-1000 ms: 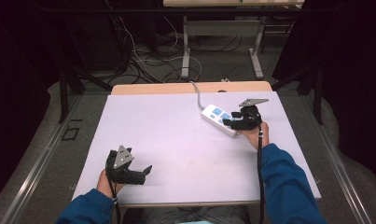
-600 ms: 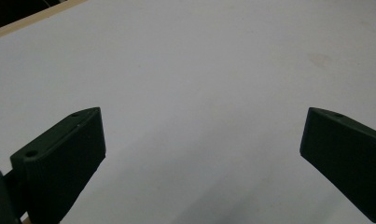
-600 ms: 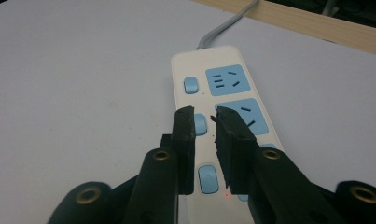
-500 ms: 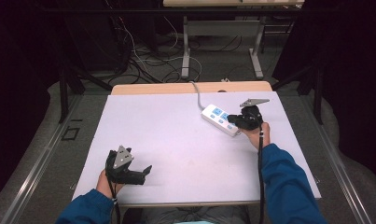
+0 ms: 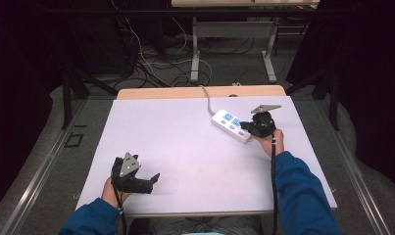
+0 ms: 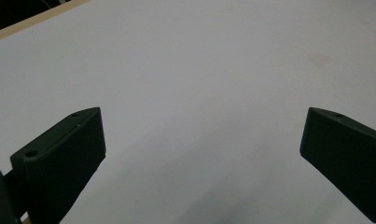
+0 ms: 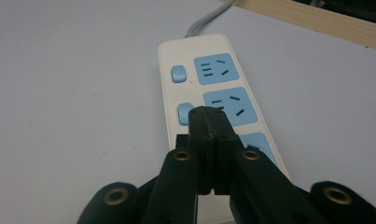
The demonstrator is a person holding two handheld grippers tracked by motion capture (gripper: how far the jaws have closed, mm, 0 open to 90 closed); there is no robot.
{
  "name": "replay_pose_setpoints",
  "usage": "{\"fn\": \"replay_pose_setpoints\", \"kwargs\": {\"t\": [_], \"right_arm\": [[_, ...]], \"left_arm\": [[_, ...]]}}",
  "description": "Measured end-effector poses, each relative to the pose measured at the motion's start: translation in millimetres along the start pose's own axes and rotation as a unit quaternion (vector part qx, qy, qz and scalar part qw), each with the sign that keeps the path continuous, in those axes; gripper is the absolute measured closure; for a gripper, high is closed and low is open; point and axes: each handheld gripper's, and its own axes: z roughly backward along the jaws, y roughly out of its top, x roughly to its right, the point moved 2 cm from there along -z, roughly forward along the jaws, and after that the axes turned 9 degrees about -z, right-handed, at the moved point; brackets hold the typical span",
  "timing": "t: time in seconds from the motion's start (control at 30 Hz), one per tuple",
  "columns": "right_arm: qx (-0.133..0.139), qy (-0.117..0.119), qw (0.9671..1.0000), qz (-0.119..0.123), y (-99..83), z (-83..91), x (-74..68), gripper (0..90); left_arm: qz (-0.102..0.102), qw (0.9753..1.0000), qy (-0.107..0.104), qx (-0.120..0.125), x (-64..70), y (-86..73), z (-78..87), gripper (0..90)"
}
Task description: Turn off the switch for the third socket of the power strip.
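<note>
High view: the power strip (image 5: 231, 126) lies just ahead of the right gripper (image 5: 250, 128), long axis slanting away from it; the left gripper (image 5: 147, 180) sits well apart, released.

Right gripper view: clenched jaws, holding nothing, hover at the middle switch (image 7: 184, 113). No writing is legible.

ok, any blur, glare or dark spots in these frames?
High view: soft focus, even light on the table, surroundings dark. Left gripper view: jaws blurred, faint shadow beneath. Right gripper view: power strip sharp, no glare.
</note>
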Motion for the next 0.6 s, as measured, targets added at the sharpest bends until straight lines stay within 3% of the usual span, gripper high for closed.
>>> {"fn": "replay_pose_setpoints", "kwargs": {"t": [0.6], "right_arm": [[-0.041,-0.012,0.9987,0.029,-5.9,-10.2,-1.4,90.0]], "left_arm": [[-0.001,1.0,0.003,0.002,0.7,-0.3,-1.0,0.1]]}}
